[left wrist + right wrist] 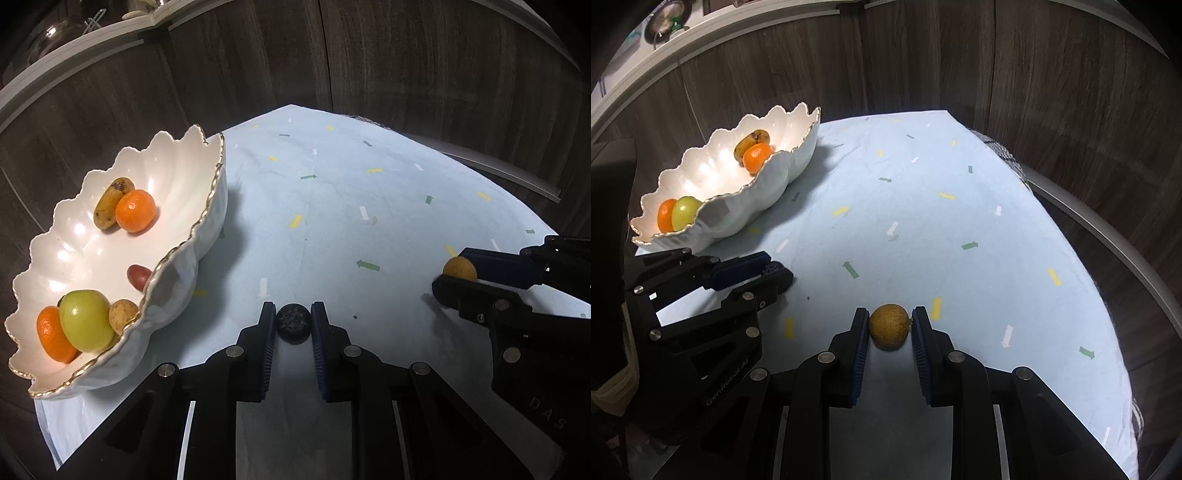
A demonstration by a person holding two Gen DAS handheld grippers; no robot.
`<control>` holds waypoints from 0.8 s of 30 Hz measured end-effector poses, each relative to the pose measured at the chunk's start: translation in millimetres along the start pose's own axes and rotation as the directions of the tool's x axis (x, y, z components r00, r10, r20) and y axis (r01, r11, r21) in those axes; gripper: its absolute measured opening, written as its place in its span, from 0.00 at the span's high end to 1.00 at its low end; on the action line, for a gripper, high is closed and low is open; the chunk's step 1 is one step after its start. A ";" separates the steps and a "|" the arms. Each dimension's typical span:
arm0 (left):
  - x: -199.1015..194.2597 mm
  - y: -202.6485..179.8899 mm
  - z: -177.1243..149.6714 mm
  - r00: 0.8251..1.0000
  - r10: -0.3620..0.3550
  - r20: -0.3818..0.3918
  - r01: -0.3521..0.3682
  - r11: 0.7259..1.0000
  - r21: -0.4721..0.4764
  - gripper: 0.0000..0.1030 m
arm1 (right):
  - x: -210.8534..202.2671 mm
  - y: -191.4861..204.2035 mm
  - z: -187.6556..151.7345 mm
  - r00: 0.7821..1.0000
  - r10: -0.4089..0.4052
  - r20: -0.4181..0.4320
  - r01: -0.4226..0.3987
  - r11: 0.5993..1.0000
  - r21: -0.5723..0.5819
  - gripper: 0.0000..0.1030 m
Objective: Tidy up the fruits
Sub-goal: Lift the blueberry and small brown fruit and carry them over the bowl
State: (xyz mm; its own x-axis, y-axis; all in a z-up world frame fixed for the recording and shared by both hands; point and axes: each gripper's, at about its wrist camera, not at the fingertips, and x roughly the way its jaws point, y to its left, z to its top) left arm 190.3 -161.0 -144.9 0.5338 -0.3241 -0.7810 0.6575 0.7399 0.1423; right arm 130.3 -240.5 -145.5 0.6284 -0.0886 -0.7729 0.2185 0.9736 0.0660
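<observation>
A white scalloped bowl (184,206) with a gold rim stands on the left of the table; it also shows in the right wrist view (738,214). It holds two oranges, a green apple (86,319), a red grape (138,277) and brown speckled fruits. My left gripper (293,323) is shut on a small dark round fruit (293,323), low over the cloth right of the bowl; it also shows in the right wrist view (775,275). My right gripper (890,326) is shut on a brown round fruit (888,326); it also shows in the left wrist view (458,275).
A pale blue cloth (351,206) with small arrow marks covers the table. Dark wood panels stand behind the table. A white shelf (74,48) with glassware runs along the upper left.
</observation>
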 end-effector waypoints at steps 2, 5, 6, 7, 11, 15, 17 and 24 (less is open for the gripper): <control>-4.6 0.1 0.3 1.000 0.004 0.005 -0.004 1.000 -0.003 0.81 | -4.0 0.1 1.9 1.000 0.001 0.011 -0.001 1.000 0.000 0.76; -13.8 0.9 2.2 1.000 0.015 0.014 -0.015 1.000 -0.008 0.81 | -10.6 0.7 4.7 1.000 0.004 0.026 -0.004 1.000 -0.002 0.76; -17.3 1.3 3.0 1.000 0.019 0.018 -0.019 1.000 -0.010 0.81 | -13.1 1.1 5.6 1.000 0.005 0.031 -0.005 1.000 -0.002 0.76; -20.7 1.5 3.7 1.000 0.021 0.022 -0.021 1.000 -0.014 0.81 | -15.9 1.7 6.6 0.999 0.006 0.037 -0.005 1.000 -0.004 0.76; -35.8 3.0 6.6 0.999 0.033 0.040 -0.033 0.999 -0.024 0.81 | -26.6 4.6 10.9 0.998 0.010 0.060 -0.009 1.000 -0.009 0.76; -50.0 6.2 7.4 0.998 0.047 0.050 -0.045 0.998 -0.044 0.81 | -37.4 8.2 15.5 0.996 0.015 0.084 -0.014 1.000 -0.018 0.76; -57.8 9.2 7.3 0.997 0.056 0.056 -0.053 0.997 -0.056 0.81 | -43.9 11.1 18.3 0.995 0.021 0.096 -0.019 1.000 -0.025 0.76; -80.9 24.4 8.1 0.993 0.092 0.073 -0.085 0.991 -0.100 0.81 | -59.6 25.1 30.7 0.990 0.048 0.131 -0.041 0.998 -0.055 0.76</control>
State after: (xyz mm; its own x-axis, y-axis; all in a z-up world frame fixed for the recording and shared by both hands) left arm 167.5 -121.5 -73.3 0.6298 -0.2969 -0.7177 0.5534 0.8200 0.1464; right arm 121.2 -217.2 -78.5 0.7306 -0.0689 -0.6793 0.1512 0.9865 0.0625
